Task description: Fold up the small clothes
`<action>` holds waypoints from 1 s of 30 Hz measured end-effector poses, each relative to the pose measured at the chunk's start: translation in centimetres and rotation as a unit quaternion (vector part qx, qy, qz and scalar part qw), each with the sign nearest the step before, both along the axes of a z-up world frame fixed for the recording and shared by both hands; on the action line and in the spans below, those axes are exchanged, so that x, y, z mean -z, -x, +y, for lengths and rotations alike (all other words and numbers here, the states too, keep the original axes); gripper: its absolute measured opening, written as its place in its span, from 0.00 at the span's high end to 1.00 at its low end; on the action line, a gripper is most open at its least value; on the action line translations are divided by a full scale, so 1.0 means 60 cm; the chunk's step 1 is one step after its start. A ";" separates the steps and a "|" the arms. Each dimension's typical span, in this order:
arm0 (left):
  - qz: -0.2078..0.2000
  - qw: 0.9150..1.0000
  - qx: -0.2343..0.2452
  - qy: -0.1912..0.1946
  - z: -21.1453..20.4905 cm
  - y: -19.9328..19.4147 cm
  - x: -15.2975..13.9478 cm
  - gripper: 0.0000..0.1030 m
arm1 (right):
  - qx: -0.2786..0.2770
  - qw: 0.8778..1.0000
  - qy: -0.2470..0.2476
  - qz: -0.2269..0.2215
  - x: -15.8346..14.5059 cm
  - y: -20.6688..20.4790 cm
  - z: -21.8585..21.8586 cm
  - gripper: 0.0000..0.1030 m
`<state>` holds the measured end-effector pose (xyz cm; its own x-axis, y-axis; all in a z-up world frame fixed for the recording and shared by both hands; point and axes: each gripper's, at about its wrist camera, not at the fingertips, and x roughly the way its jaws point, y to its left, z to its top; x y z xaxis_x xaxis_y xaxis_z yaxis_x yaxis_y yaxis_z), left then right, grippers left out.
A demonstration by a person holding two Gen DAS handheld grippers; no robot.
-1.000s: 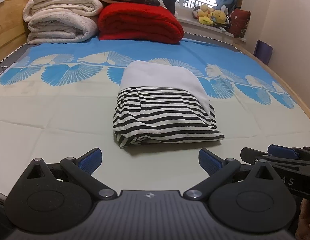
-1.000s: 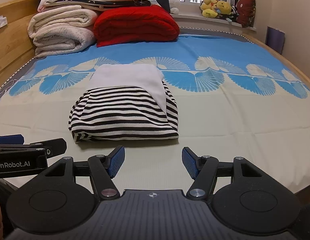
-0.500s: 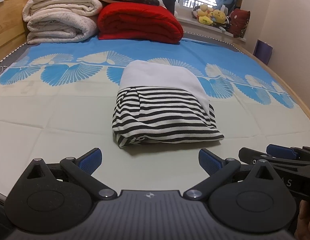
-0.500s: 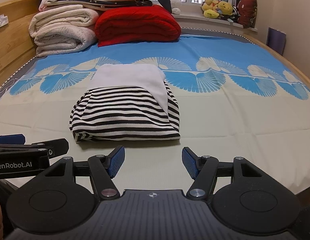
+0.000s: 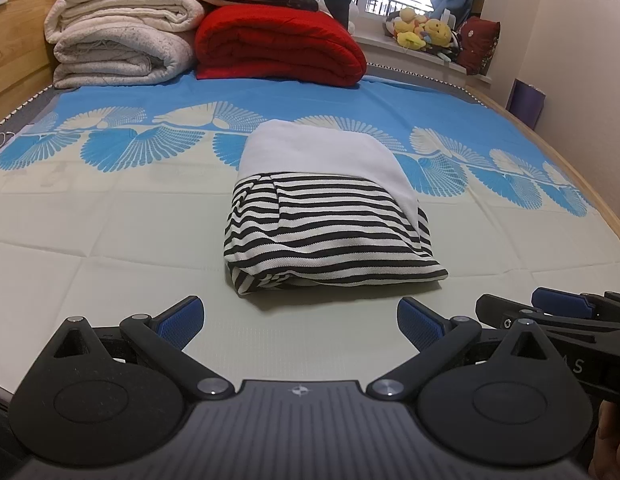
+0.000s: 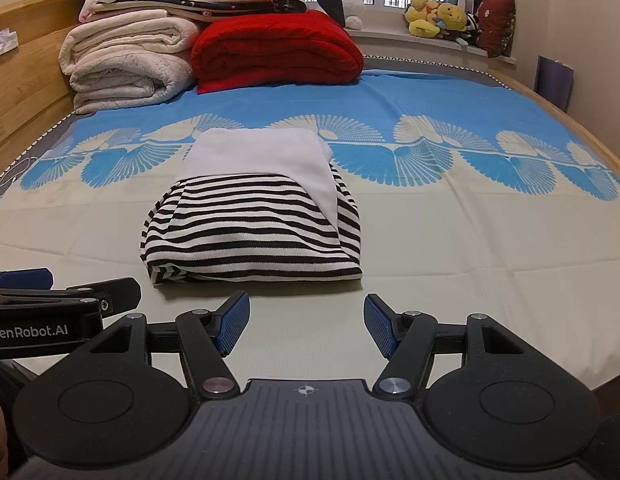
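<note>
Lying folded on the bed sheet (image 5: pixel 109 240) just ahead of both claws, the striped garment (image 5: pixel 330 236) runs crosswise, its near edge closer to the right claw (image 6: pixel 305 326); left claw (image 5: pixel 299 322) likewise wide and empty.

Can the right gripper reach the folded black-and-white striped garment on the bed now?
Probably yes. The right gripper is open and empty, and only bare sheet lies between it and the near edge of the folded black-and-white striped garment.
</note>
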<state>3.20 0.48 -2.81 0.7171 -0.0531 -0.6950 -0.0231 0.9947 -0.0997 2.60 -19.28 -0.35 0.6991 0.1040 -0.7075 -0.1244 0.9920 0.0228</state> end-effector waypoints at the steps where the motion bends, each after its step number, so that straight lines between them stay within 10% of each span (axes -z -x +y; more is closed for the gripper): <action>1: 0.000 1.000 0.000 0.001 0.001 0.000 0.000 0.00 | 0.000 1.000 0.000 0.000 0.000 0.000 0.000 0.37; 30: 0.000 1.000 0.001 0.001 -0.002 0.000 0.000 0.00 | -0.007 1.000 0.001 -0.001 -0.002 0.000 0.005 0.37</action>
